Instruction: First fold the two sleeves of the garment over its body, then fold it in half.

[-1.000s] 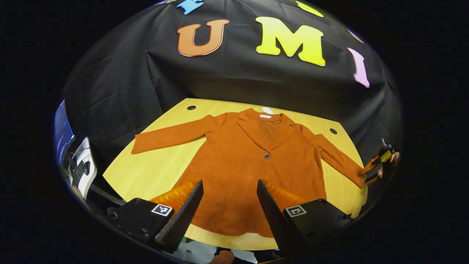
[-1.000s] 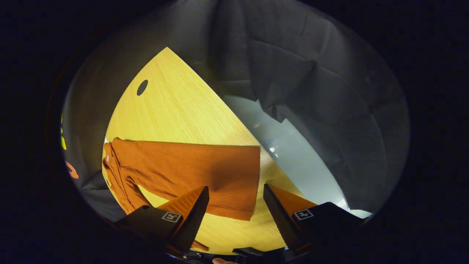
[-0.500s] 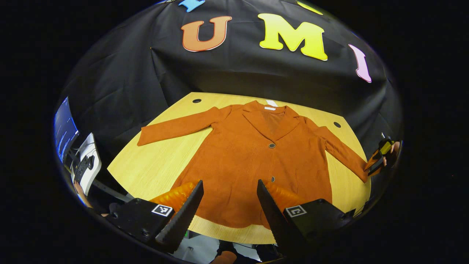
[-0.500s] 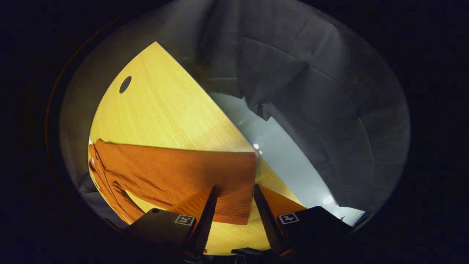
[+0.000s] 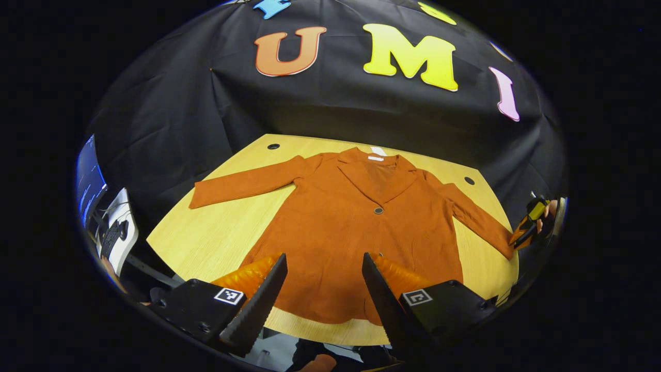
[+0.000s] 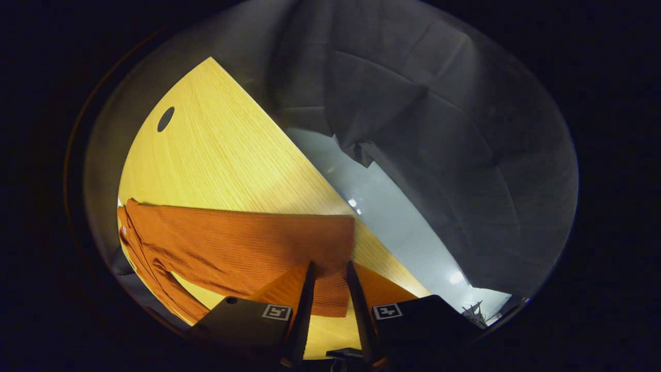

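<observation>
- On the pale wooden table [image 5: 222, 237], straight grain runs across a smooth top; two dark round holes sit near its far edge, at about 11 and 1 o'clock of the garment.
- Behind the table, creased black cloth [image 5: 170, 119] forms the booth wall; in the right gripper view a pale, glossy floor [image 6: 392, 217] shows past the table's angled edge.
- At 9 o'clock in the left gripper view, a lit screen [image 5: 87, 183] and a white desk with a keyboard stand at the booth's edge.
- Rust-orange garment [image 5: 356, 227]: a ribbed, jacket-cut piece with a notched collar and one dark button, lying flat and face up at the table's centre, both sleeves spread outward, unfolded.
- Left gripper [image 5: 323, 268]: fingers set wide apart, above the near hem, holding nothing; serrated inner edges visible.
- Right gripper [image 6: 328, 276]: fingers drawn narrow over the cuff of the right sleeve [image 6: 248, 253]; whether both press the cloth cannot be told.
- At 3 o'clock in the left gripper view, that gripper sits at the sleeve's cuff end.
</observation>
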